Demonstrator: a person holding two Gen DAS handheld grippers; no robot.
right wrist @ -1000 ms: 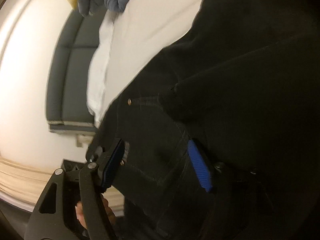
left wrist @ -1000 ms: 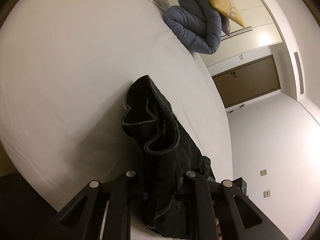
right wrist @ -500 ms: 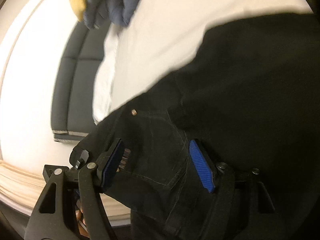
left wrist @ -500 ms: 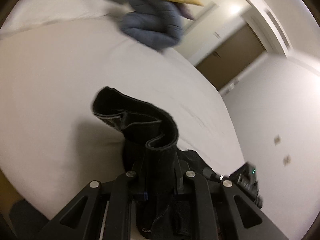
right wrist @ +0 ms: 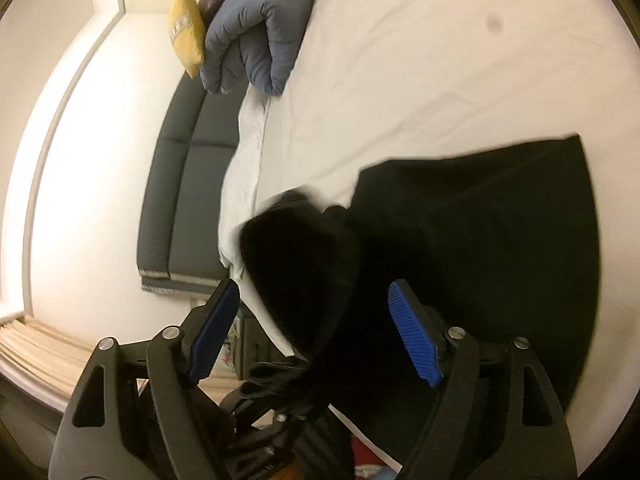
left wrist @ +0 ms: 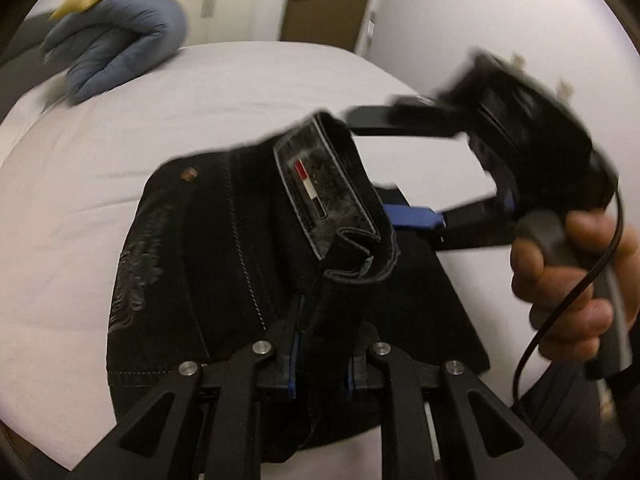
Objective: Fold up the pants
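Note:
Black denim pants (left wrist: 208, 264) lie bunched on the white bed (left wrist: 120, 120). My left gripper (left wrist: 322, 364) is shut on the waistband fold, whose inner label (left wrist: 316, 188) stands up just ahead of the fingers. My right gripper (right wrist: 316, 332) is open, blue pads (right wrist: 416, 340) spread, with dark pants cloth (right wrist: 480, 248) in front of and between them but not clamped. In the left wrist view the right gripper (left wrist: 440, 184) shows held by a hand (left wrist: 576, 280) to the right, one blue pad (left wrist: 412, 218) beside the waistband.
A folded blue-grey duvet (right wrist: 260, 36) with a yellow cushion (right wrist: 186, 36) sits at the head of the bed. A dark grey headboard (right wrist: 188, 192) runs along the wall. A brown door (left wrist: 320, 0) is beyond the bed.
My right gripper let go of the pants and pulled back, its jaws now wider. My left gripper swung round with the waistband still clamped, and the right gripper came into its view.

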